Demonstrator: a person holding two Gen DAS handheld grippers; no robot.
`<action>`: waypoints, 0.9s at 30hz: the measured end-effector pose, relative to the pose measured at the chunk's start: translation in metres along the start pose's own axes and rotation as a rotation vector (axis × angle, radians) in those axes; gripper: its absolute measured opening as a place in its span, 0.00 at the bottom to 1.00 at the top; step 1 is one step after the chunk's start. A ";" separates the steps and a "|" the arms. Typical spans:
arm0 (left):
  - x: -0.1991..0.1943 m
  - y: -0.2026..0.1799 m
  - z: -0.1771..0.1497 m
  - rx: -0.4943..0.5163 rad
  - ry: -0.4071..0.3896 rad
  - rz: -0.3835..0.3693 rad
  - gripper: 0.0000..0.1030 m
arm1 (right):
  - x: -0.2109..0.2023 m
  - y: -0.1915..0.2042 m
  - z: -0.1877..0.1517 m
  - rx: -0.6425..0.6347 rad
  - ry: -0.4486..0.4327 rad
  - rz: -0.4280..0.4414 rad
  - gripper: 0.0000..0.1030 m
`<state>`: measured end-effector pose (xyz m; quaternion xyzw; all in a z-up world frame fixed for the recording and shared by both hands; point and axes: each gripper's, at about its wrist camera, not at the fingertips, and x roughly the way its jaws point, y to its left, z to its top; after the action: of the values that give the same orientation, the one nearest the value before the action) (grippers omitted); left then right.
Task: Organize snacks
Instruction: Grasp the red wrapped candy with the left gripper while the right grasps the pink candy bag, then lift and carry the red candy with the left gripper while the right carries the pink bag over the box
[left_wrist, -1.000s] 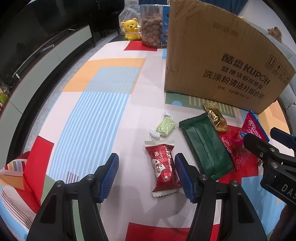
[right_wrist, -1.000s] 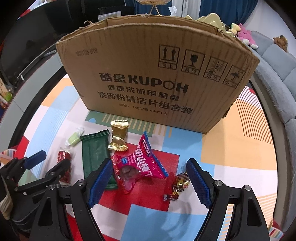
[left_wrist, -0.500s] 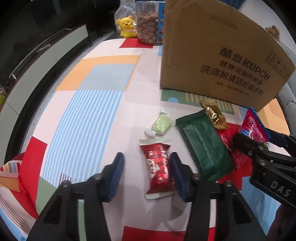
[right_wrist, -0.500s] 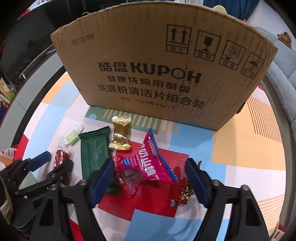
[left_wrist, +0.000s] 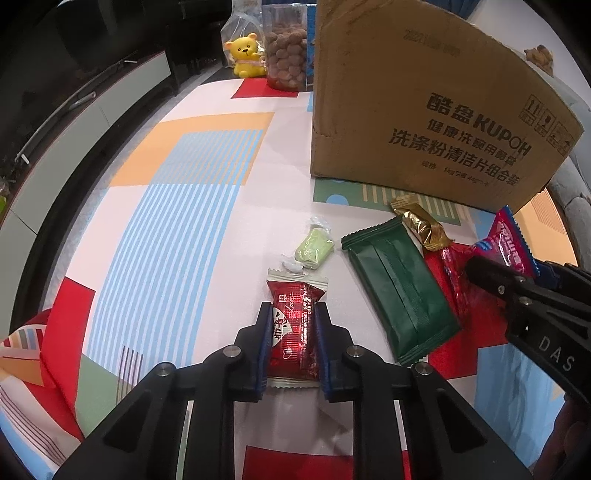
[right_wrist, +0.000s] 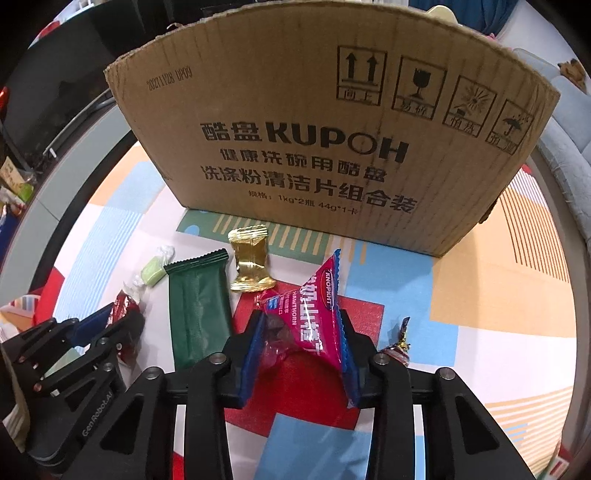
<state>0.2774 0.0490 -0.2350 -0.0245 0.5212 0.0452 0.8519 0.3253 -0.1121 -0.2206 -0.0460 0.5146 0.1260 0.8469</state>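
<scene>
- Progress: I judge it early. All the snacks I can see lie on the patterned tablecloth (left_wrist: 192, 206) in front of the cardboard box (right_wrist: 332, 122); its inside is hidden from me.
- Left gripper (left_wrist: 292, 334): clamped on the red candy packet (left_wrist: 293, 328), which lies flat on the cloth.
- Right gripper (right_wrist: 301, 341): jaws closing, pads touching the pink hawthorn pouch (right_wrist: 314, 317).
- Unhandled: green bar (right_wrist: 197, 306), gold candy (right_wrist: 249, 260), pale green sweet (left_wrist: 314, 249), foil twist (right_wrist: 397, 343).
- Pose: both grippers tilt steeply down, side by side.

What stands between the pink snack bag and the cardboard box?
Nothing visible on the cloth: the pink snack bag sits between the right hand-held gripper's closing jaws, but the cardboard box wall rises before it.
</scene>
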 end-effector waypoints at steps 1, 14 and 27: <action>-0.001 0.000 0.000 0.002 -0.004 0.001 0.21 | -0.002 -0.001 0.001 0.001 -0.003 -0.001 0.36; -0.023 -0.004 0.001 0.010 -0.046 0.001 0.21 | -0.034 -0.007 0.003 0.007 -0.059 -0.016 0.35; -0.053 -0.009 0.007 0.017 -0.099 0.000 0.21 | -0.077 -0.006 0.003 0.001 -0.122 -0.019 0.35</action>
<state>0.2607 0.0383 -0.1846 -0.0149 0.4785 0.0417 0.8769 0.2959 -0.1304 -0.1513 -0.0424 0.4615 0.1203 0.8779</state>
